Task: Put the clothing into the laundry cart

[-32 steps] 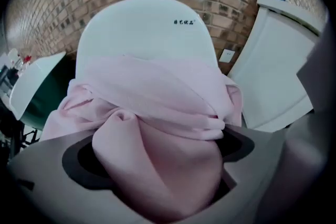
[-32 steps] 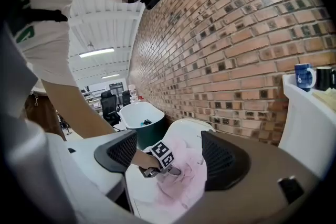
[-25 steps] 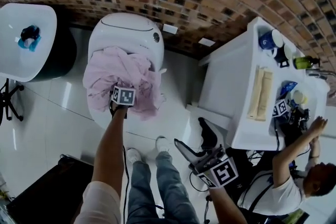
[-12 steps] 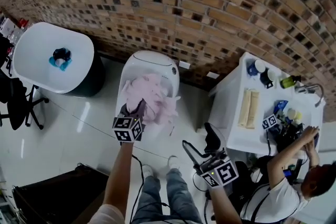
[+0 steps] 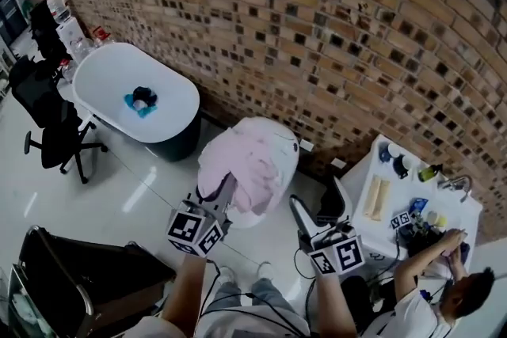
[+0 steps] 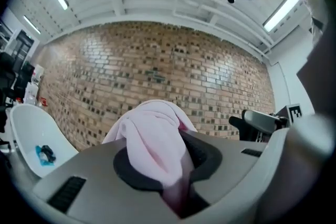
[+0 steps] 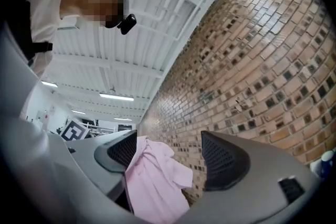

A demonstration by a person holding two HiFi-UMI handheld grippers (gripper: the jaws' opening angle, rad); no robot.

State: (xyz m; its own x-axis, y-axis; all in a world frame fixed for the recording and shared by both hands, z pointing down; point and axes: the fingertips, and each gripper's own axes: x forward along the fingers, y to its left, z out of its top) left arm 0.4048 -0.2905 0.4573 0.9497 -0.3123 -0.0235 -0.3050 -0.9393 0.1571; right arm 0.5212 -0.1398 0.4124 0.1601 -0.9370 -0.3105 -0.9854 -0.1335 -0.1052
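My left gripper [image 5: 228,187] is shut on a pale pink garment [image 5: 252,164], which is bunched up and raised in front of a white round-topped machine [image 5: 288,145]. In the left gripper view the pink garment [image 6: 157,147] is pinched between the jaws and folds over them. My right gripper [image 5: 318,206] stands open just right of the cloth. In the right gripper view the pink garment [image 7: 155,183] hangs beside the left pad, with neither pad pressing on it. A black cart [image 5: 83,281] stands at the lower left.
A white oval table [image 5: 107,79] with a small blue and black object [image 5: 142,100] stands at the left, a black chair [image 5: 47,119] beside it. At the right, a white table [image 5: 412,210] holds bottles, and a person [image 5: 440,289] sits there. A brick wall runs behind.
My left gripper closed on the pink garment lying on the white machine and lifted it up. The head view has pulled back, so the black cart and more floor show.
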